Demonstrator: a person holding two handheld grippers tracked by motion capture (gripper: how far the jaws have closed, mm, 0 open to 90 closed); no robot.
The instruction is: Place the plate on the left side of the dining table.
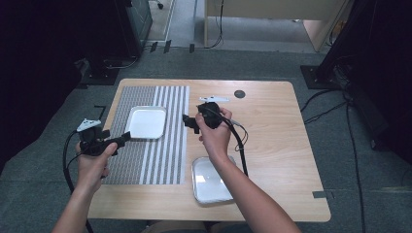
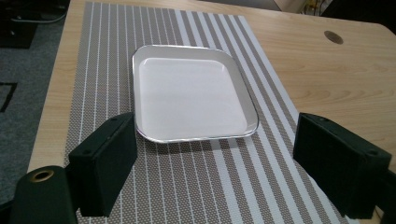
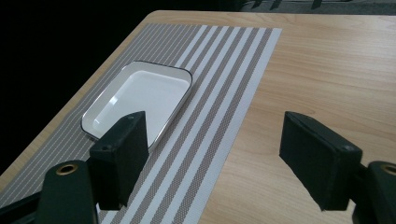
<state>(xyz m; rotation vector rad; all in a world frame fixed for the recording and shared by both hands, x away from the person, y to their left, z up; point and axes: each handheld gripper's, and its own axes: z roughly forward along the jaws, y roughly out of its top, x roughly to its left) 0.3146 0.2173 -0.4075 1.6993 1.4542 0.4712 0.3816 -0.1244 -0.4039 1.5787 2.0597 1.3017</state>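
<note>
Two hand-held tongs above a wooden tabletop [image 1: 272, 145]. The left tongs [image 1: 124, 138] hover at the near-left edge of the striped placemat [image 1: 160, 160], jaws spread and empty, aimed toward the white tray [image 1: 145, 122] that lies flat on the mat's far half. Seen from the left gripper view, the tray [image 2: 191, 93] sits straight ahead, centred between the two pads, its near rim facing the jaws. The right tongs [image 1: 190, 122] hang over the mat's right border, also spread and empty, pointing leftward at the same tray [image 3: 140, 98], which lies ahead and to the left of them. The tray is nearly square, its slightly longer side appearing to run away from the person, corners rounded. Both tongs are near it, one on each side. A second white tray [image 1: 211, 179] rests on bare wood by the right forearm.
</note>
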